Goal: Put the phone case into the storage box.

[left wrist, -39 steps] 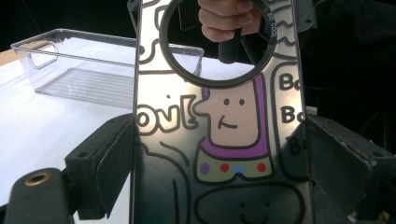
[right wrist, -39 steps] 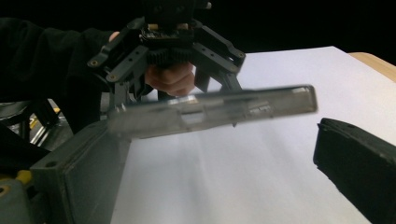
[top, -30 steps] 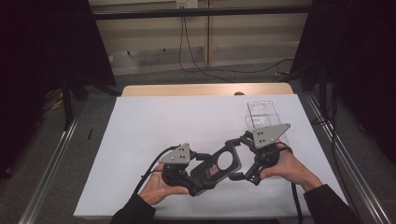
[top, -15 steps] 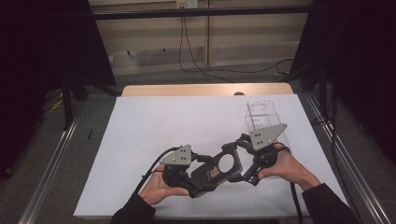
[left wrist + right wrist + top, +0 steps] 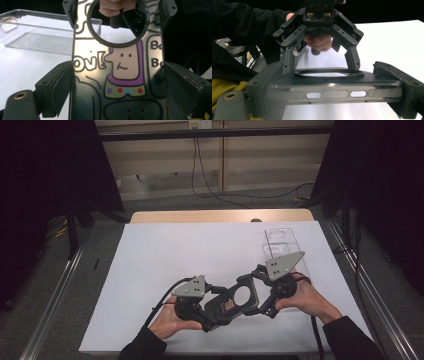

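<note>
High view: dark phone case w/ round ring cutout (image 5: 239, 299) held off the white table sheet (image 5: 165, 265) near the front edge, between left gripper (image 5: 212, 312) and right gripper (image 5: 260, 292). Clear plastic tray (image 5: 281, 245) far right, apart.
Left gripper view: both jaws clamped on the case's long sides; cartoon print facing the cam (image 5: 120, 75), tray (image 5: 37, 32) behind it.
Right gripper view: jaws clamped on the case ends (image 5: 329, 87), edge-on w/ side slots; left gripper (image 5: 320, 63) opposite.
</note>
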The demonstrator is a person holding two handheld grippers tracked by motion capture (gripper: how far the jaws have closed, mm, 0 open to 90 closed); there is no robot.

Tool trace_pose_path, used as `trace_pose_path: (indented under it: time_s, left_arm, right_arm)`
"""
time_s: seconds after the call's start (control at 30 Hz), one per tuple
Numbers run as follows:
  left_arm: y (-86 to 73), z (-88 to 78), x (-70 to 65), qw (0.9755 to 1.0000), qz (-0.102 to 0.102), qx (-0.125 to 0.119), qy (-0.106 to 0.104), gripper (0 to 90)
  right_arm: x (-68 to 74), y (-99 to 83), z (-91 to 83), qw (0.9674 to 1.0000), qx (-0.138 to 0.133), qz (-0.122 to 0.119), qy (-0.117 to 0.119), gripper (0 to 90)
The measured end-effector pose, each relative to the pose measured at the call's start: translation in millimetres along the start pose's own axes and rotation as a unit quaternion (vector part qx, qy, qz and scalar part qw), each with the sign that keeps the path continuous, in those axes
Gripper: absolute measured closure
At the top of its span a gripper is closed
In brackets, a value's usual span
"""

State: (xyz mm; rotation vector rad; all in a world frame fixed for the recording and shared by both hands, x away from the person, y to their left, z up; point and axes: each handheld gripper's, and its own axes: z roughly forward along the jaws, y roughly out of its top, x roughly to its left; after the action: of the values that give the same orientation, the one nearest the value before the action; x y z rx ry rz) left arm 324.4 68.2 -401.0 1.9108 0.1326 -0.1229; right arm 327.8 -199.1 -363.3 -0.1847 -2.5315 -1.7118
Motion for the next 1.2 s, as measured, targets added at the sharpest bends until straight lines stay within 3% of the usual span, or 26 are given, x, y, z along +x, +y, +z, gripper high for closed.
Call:
trace_pose_path:
  time_s: [0.33,0.47,0.57,0.73,0.87,1.07,1.2]
  left_arm:
    - [0.0,-1.9,1.8,0.9995,-0.008,-0.006,0.03,6.0]
    - [0.2,-4.2,1.5,0.999,-0.022,-0.007,0.039,3.2]
    - [0.2,-6.5,1.6,0.9983,-0.02,-0.005,0.055,3.0]
    - [-3.2,-10.5,-0.2,0.9953,-0.011,0.015,0.095,1.9]
    - [-5.4,-16.9,-0.2,0.994,-0.028,0.003,0.105,2.5]
    - [-6.3,-30.2,-2.4,0.9909,-0.024,-0.006,0.132,2.3]
    - [-11.6,-40.4,-3.8,0.9873,-0.027,-0.007,0.156,2.0]
  right_arm:
    - [-1.2,0.0,0.1,0.9999,0.009,0.006,-0.013,11.8]
    - [-1.6,0.7,-1.3,0.9997,0.009,0.011,-0.019,11.9]
    - [-2.3,1.6,-3.4,0.9995,0.01,0.017,-0.025,11.9]
    - [-3.4,1.6,-8.2,0.9988,0.014,0.025,-0.039,11.9]
    - [-4.3,0.9,-12.2,0.9978,0.018,0.038,-0.05,11.9]
    - [-5.7,0.7,-17.6,0.996,0.02,0.053,-0.07,11.9]
    - [-7.6,1.6,-22.3,0.9945,0.014,0.061,-0.084,11.9]
